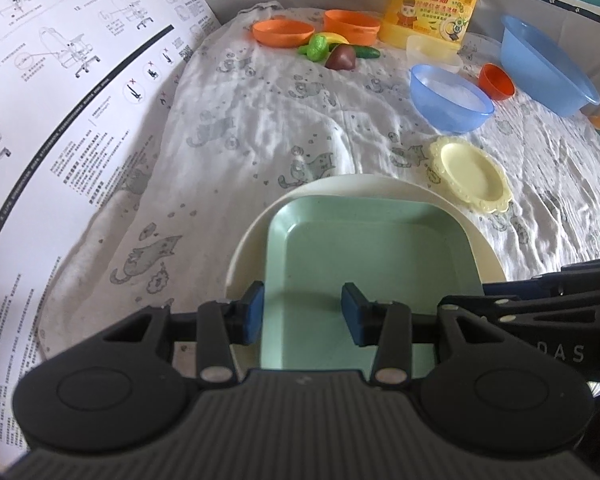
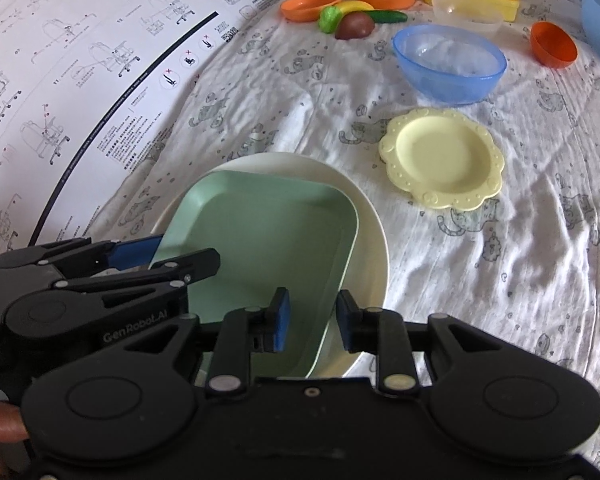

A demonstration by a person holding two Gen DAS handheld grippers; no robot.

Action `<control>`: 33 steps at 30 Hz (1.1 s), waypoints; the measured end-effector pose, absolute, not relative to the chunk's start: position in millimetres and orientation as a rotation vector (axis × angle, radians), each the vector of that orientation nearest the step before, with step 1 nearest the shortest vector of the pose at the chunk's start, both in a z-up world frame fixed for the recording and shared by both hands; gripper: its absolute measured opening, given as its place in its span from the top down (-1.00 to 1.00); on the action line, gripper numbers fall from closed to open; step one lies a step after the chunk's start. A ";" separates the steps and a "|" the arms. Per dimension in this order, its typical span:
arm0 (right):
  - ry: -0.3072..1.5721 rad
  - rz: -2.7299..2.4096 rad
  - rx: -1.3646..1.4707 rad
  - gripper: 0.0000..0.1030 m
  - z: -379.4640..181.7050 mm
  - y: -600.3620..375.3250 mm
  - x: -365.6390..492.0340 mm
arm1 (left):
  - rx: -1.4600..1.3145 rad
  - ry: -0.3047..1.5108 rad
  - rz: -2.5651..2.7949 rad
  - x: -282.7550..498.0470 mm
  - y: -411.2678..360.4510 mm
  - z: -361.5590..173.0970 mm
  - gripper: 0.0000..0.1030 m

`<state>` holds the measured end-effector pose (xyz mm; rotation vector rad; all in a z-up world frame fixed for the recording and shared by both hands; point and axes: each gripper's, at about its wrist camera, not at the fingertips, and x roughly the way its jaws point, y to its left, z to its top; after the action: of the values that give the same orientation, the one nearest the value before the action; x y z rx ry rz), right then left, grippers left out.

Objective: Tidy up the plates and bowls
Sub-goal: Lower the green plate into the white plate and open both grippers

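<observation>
Tools (image 1: 302, 314) over wrinkled cat-print cloth (image 1: 260, 120).

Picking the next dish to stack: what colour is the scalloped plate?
Pale yellow. The scalloped plate shows best in the right wrist view.

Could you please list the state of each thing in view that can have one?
green square plate: nested in the white plate, empty
white plate: on the cloth, holding the green one
yellow scalloped plate: flat, empty
blue bowl: upright, empty
small orange cup: tipped on its side
left gripper: open over the green plate
right gripper: open astride the green plate's rim
</observation>
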<state>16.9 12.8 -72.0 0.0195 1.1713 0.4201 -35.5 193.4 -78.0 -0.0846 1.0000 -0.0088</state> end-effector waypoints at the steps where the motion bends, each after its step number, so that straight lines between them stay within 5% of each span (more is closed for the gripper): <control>1: 1.174 0.422 0.021 0.39 -72.6 12.8 17.0 | -0.086 0.999 -0.013 -35.6 192.9 -78.2 0.11; 6: 1.151 0.434 0.086 -0.17 -64.3 2.6 18.5 | -0.137 0.956 0.009 -39.4 202.2 -66.5 -0.32; 7: 1.141 0.439 0.102 -0.25 -61.3 -0.4 18.4 | -0.151 0.943 0.030 -40.9 206.2 -62.2 -0.61; 9: 1.100 0.430 0.100 -0.86 -52.9 -6.5 16.7 | -0.151 0.898 0.082 -45.1 214.4 -54.5 -1.00; 10: 1.072 0.424 0.093 -0.95 -49.2 -9.2 14.5 | -0.154 0.875 0.093 -46.5 217.4 -50.7 -1.00; 24: 0.928 0.335 0.120 -1.00 -40.5 -66.1 10.3 | -0.125 0.872 0.080 -35.0 207.1 -40.3 -1.00; 33: 0.997 0.200 0.243 -1.00 -51.5 -118.5 28.4 | -0.062 0.881 0.006 -8.6 163.8 -38.5 -1.00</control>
<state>28.4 -118.5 -51.5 0.2430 0.9975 0.2001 -8.6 163.8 -38.5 -0.0616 0.8810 0.0063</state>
